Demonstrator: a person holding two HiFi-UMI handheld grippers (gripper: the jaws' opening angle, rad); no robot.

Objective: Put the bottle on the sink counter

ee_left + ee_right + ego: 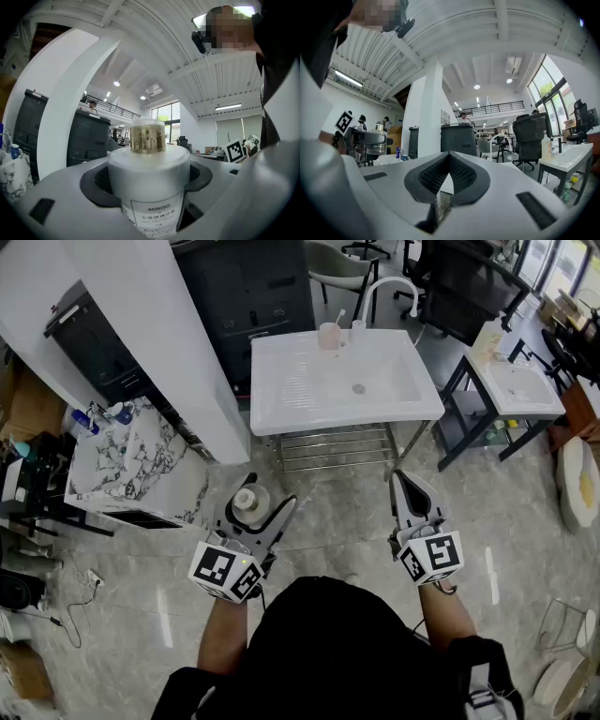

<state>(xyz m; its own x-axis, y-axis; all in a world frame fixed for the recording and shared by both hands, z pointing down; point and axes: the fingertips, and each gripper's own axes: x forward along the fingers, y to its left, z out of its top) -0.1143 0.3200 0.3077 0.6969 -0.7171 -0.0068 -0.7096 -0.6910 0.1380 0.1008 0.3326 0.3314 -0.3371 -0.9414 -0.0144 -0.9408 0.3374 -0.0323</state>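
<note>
A white cylindrical bottle with a gold cap stands upright between the jaws of my left gripper, held low over the floor in front of the person. In the left gripper view the bottle fills the middle, label facing the camera, with the dark pads pressing on both sides. My right gripper hangs level to the right, its jaws closed together with nothing in them; its pads meet at the tip. The white sink counter lies farther ahead, beyond both grippers.
On the sink counter stand a curved faucet and a pink cup; a metal rack sits under it. A marble-topped table is at the left, a white pillar behind it, and a second sink at the right.
</note>
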